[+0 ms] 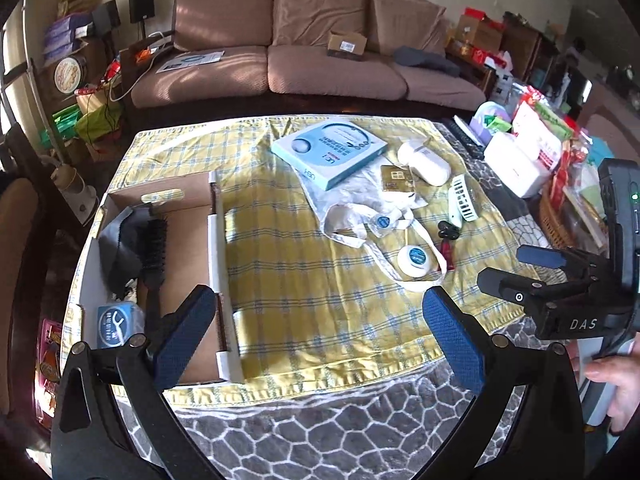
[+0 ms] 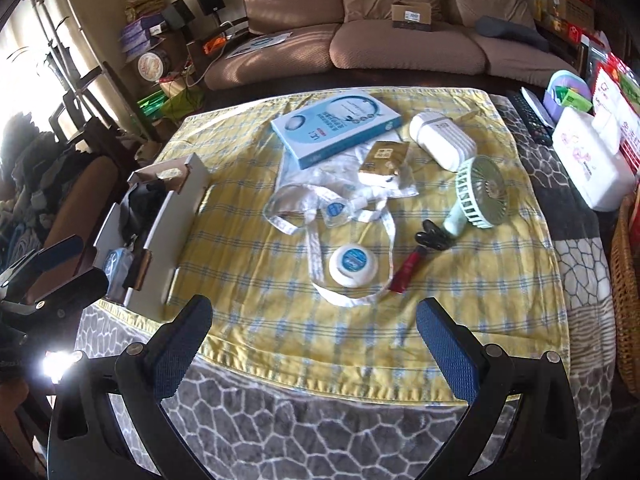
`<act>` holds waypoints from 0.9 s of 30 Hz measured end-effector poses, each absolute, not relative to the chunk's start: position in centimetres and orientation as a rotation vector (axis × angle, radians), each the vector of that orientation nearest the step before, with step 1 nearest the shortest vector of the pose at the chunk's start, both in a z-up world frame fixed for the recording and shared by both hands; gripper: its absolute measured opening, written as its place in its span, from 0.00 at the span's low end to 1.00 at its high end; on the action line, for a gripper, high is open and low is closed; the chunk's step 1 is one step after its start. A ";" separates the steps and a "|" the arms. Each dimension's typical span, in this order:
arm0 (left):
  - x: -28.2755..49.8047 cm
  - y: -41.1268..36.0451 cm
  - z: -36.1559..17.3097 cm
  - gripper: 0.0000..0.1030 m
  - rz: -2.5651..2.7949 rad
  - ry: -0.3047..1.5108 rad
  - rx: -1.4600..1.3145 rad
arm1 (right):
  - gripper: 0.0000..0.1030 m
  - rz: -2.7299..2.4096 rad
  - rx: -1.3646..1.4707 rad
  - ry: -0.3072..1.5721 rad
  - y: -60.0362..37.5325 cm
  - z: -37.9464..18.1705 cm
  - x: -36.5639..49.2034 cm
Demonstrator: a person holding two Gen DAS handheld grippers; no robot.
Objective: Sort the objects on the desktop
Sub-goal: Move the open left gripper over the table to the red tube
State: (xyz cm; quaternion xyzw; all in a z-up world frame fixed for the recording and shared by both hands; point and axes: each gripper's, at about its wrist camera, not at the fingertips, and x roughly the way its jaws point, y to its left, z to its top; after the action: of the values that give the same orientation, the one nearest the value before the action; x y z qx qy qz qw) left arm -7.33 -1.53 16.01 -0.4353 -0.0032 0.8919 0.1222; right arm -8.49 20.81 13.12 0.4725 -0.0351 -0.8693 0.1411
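The cardboard box (image 1: 176, 240) sits ahead and left of the left gripper (image 1: 320, 336), its near corner hidden behind the gripper's left finger; in the right wrist view only the box's white outer wall and a sliver of contents show. Inside, a black hairbrush (image 1: 154, 248) lies on dark cloth, with a blue-labelled packet (image 1: 116, 326) (print unreadable) nearer. Ahead of the right gripper (image 2: 316, 340) lie a round white tin (image 2: 352, 266), a red tube (image 2: 406, 274), a mint handheld fan (image 2: 476, 196) and a pale blue flat box (image 2: 336, 126). Both grippers hang spread wide, holding nothing.
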 end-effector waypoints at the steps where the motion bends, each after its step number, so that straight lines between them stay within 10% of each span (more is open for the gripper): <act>1: -7.5 -0.7 15.6 1.00 2.592 -0.006 -1.263 | 1.00 -2.530 1.363 -0.106 22.1 12.9 -8.6; 27: -16.4 13.8 5.6 1.00 2.395 0.139 -1.228 | 1.00 -2.620 1.342 -0.549 36.2 5.0 -21.7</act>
State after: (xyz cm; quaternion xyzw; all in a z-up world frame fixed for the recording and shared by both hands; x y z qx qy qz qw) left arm -16.37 13.85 5.58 -0.4443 0.0503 0.8666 0.2216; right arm -21.73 36.21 5.02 0.4470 -0.1827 -0.8726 0.0736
